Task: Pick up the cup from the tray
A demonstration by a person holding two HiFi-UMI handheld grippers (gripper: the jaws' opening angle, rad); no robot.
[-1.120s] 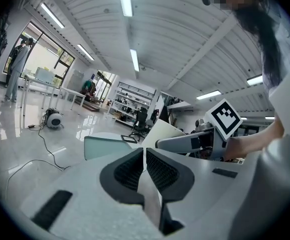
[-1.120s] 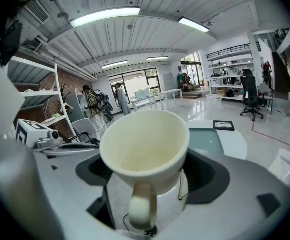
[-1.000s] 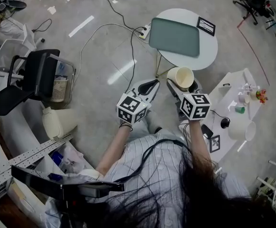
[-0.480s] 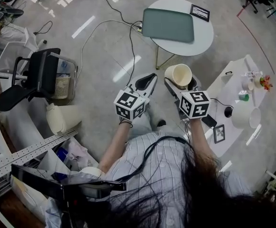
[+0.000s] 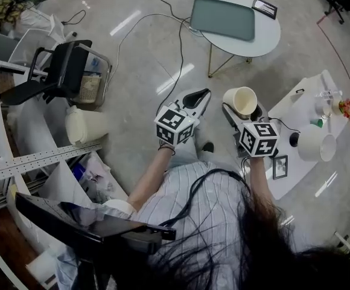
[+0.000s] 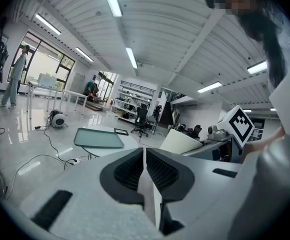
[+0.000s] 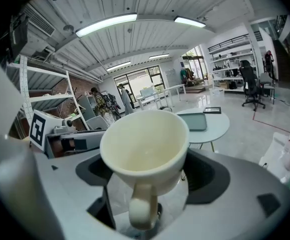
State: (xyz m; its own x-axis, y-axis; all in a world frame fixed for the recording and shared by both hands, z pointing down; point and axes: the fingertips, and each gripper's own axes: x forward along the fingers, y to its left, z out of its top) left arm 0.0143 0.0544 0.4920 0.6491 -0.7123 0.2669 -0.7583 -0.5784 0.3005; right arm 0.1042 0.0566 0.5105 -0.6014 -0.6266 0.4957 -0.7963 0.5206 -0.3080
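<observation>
Now farther from the tray (image 5: 223, 18) — cup (image 5: 240, 99) in right hand-held gripper (image 5: 242, 110).

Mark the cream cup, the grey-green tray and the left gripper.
The cream ceramic cup (image 7: 145, 149): right gripper view, inside wall of the bowl.
The grey-green rectangular tray (image 5: 223, 18): head view, bare flat middle.
The left gripper (image 6: 144, 156): left gripper view, seam between its closed jaw tips.

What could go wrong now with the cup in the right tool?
1. The right tool seems to grip the cream ceramic cup only low down, near its handle. It might slip and break, with hard glossy floor below.
2. The cluttered white side table sits close beside that tool. A swing could knock things there.
</observation>
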